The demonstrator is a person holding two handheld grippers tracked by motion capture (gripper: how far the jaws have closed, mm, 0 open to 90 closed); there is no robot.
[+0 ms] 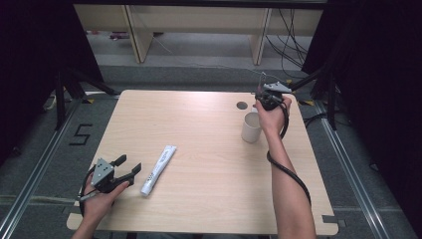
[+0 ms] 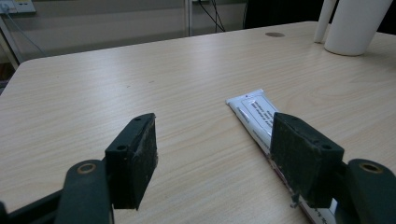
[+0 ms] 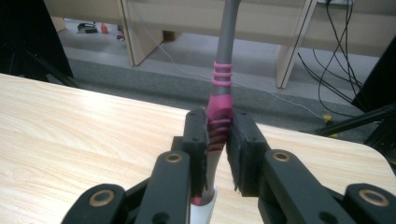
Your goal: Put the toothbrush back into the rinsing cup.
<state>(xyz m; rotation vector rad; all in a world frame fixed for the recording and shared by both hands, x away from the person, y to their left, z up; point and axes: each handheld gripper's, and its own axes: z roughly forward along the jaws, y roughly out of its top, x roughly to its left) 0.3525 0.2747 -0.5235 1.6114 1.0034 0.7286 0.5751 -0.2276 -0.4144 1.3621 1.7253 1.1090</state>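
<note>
**rigwatcher:** anyone know these handhelds? left gripper [image 1: 128, 170] is all matte black, flat rectangular pads [image 2: 139, 158] with scuffed edges, brass-ringed pivot holes in the linkage, little screws sunk in the jaw backs

**benchrat:** yep, right gripper [image 3: 218, 148] is the same build, brass bushings too. both carry a grey three-cornered plate on top and trail a thick black ribbed cable. forearms bare, no sleeves

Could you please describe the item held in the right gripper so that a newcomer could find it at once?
Start at the far right corner of the wooden table, where a white cup stands. Directly above the cup, the right gripper clamps a toothbrush. Its slim grey handle with pink ribbed grip distinguishes it from the flat white tube lying near the left gripper.
</note>
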